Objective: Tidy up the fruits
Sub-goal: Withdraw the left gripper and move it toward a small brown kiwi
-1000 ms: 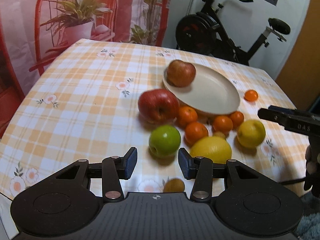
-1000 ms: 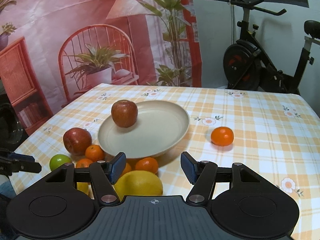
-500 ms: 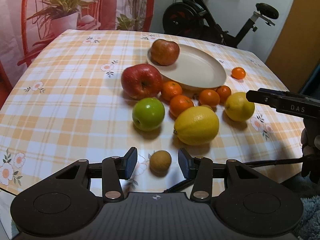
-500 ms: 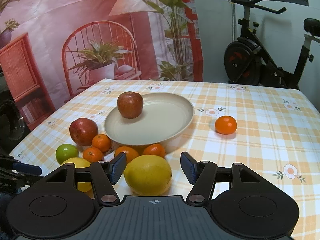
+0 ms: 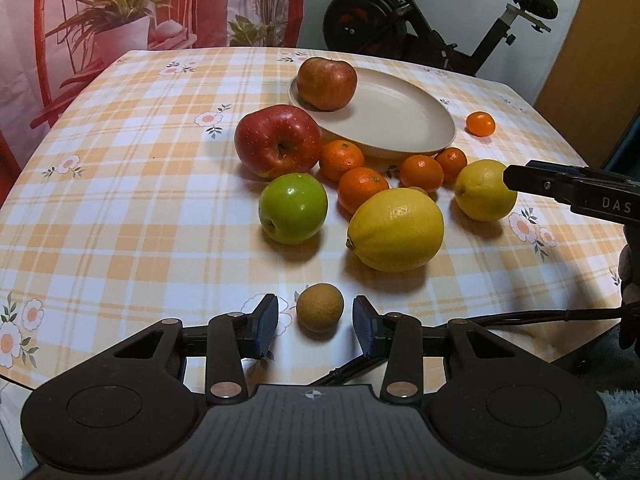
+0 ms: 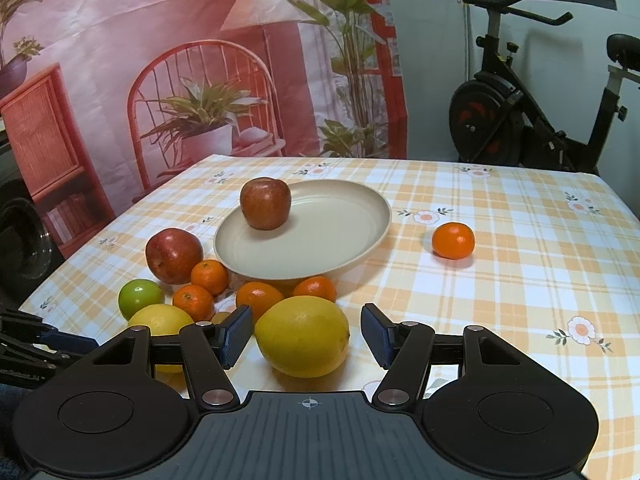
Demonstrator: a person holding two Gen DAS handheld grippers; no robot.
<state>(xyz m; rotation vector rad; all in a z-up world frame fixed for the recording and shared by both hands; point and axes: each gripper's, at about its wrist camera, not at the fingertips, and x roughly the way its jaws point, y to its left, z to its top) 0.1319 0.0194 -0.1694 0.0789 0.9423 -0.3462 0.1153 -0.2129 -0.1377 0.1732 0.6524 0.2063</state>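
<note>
Since a second ago both claws have drawn back toward the near edge of the table point(image 5: 120, 208), so the fruit cluster sits farther ahead of each. The left claw point(image 5: 315, 322) is spread, with the small brown fruit point(image 5: 320, 307) lying on the cloth between its tips, touching neither as far as the view tells. The right claw point(image 6: 307, 336) is also spread, its tips flanking the smaller lemon point(image 6: 302, 336), which rests on the table just in front of them; contact cannot be told from this angle.

The beige plate point(image 5: 400, 120) stands toward the far side of the table, holding one reddish-brown apple point(image 5: 327, 84) near its left rim. A red apple point(image 5: 278, 140) leans just beside the plate's near-left rim, and a green apple point(image 5: 293, 208) lies nearer the front edge, just beside it. Four tangerines point(image 5: 362, 188) crowd against the plate's near rim, between the red apple and the lemons. The large lemon point(image 5: 395, 229) lies in front of them, close to the green apple. A lone tangerine point(image 5: 480, 124) sits apart toward the right edge, beyond the plate.

In the left wrist view the right claw's finger reaches in from the right edge, overlapping the smaller lemon. An exercise bike point(image 6: 532, 120) stands behind the table's far right corner
</note>
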